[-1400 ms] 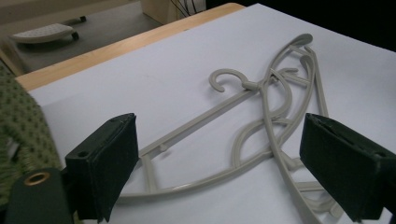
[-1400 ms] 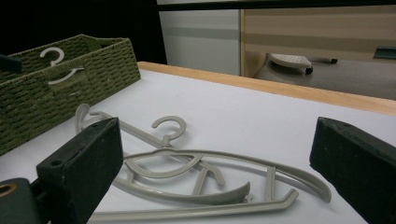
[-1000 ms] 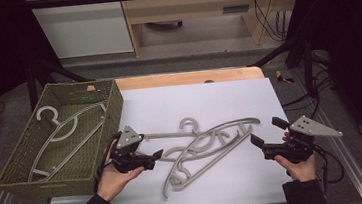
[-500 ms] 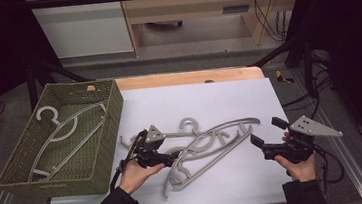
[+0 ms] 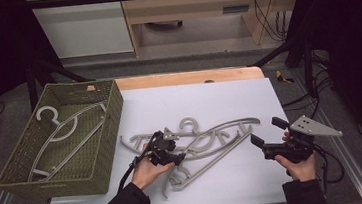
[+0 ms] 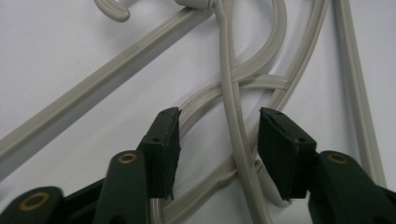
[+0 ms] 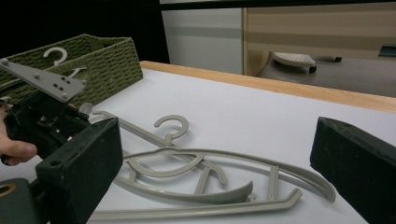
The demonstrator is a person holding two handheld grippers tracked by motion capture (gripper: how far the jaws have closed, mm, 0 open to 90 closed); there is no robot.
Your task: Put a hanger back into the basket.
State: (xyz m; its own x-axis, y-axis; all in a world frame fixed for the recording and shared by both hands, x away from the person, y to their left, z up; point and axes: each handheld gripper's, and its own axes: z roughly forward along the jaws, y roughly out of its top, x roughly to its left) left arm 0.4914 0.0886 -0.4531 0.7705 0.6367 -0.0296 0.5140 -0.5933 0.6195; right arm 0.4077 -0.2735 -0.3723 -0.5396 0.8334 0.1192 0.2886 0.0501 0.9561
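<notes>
Several grey plastic hangers (image 5: pixel 212 138) lie tangled in the middle of the white table top (image 5: pixel 209 99). My left gripper (image 5: pixel 177 157) rests low over their left part. Its jaws have just been closing and straddle a thin curved hanger strip (image 6: pixel 232 100). In the left gripper view (image 6: pixel 219 116) both pads (image 6: pixel 169 140) stand clear of the strip, so it is open. My right gripper (image 5: pixel 266 131) hovers at the table's right with its jaws wide apart and nothing in them. The right gripper view (image 7: pixel 217 140) looks across the hangers (image 7: pixel 196 163) toward the left gripper (image 7: pixel 42 116).
A green woven basket (image 5: pixel 71 180) stands at the table's left edge with one pale hanger (image 5: pixel 66 130) inside; it also appears far off as the basket (image 7: pixel 93 60) in the right gripper view. A wooden strip (image 5: pixel 186 77) borders the far edge.
The left hand has moved right from beside the basket onto the hanger pile and sunk lower, with its jaws narrower around a hanger strip. The right gripper has stayed put.
</notes>
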